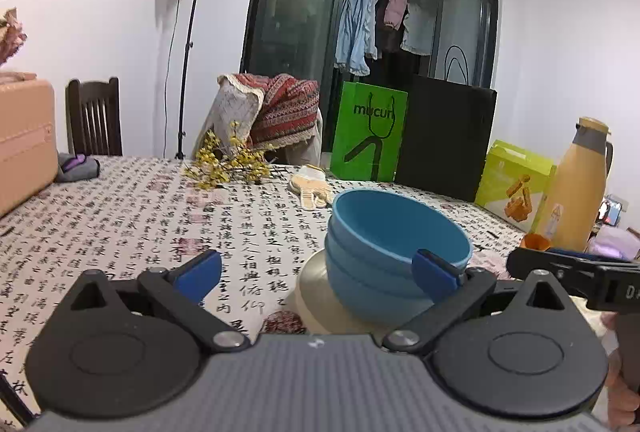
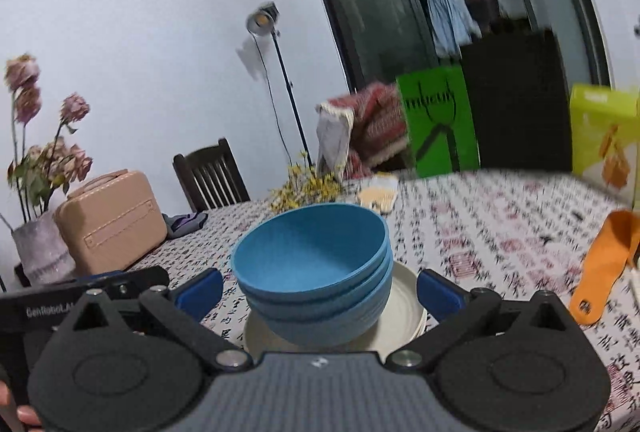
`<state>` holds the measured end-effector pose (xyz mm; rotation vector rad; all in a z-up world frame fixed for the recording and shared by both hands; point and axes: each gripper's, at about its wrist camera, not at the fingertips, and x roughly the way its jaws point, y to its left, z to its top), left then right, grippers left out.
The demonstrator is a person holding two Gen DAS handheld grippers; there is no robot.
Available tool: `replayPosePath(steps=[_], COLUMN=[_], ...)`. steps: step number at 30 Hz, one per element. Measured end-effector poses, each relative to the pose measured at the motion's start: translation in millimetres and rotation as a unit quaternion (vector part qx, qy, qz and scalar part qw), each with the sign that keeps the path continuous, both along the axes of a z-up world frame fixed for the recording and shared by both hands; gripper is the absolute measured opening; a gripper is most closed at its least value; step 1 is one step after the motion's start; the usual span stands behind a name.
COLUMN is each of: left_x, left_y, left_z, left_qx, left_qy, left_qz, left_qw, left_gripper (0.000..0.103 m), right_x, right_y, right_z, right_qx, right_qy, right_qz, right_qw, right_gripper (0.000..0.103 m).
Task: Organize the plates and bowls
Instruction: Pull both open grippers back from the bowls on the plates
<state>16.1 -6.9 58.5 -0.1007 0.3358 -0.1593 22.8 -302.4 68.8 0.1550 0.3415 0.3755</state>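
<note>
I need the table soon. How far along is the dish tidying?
Nearly done, it seems: the blue bowls sit nested on the cream plates. Left gripper and right gripper are open, holding nothing. An orange scoop lies loose beside them.

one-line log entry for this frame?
blue bowls nested on cream plates | left gripper open | right gripper open | nothing held

Blue bowls (image 2: 316, 272) (nested, upright) sit stacked on cream plates (image 2: 404, 316).

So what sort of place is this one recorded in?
Most likely a home dining room: a cloth-covered table with a wooden chair, laundry hanging behind glass sliding doors, and stacked blue bowls on plates.
</note>
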Motion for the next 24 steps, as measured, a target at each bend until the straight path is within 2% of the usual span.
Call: replayPosePath(steps=[5, 10, 14, 24], left_x=[-13, -19, -29, -48], left_y=[9, 16, 23, 29], left_z=[-16, -38, -51, -76], left_qx=[-0.004, 0.015, 0.036, 0.053], left_qy=[-0.004, 0.011, 0.001, -0.002], left_qz=[-0.001, 0.010, 0.021, 0.007], left_qw=[1.0000, 0.9998, 0.9991, 0.9985], left_gripper=[0.103, 0.103, 0.103, 0.103], right_x=[-27, -43, -49, -66], right_y=[7, 13, 15, 21], right_z=[-12, -29, -43, -76], right_qx=[-0.030, -0.042, -0.053, -0.058], right_qy=[-0.031, -0.039, -0.028, -0.001], right_qz=[-0.008, -0.015, -0.025, -0.039], right_qw=[0.999, 0.998, 0.998, 0.998], right_gripper=[0.103, 0.103, 0.103, 0.103])
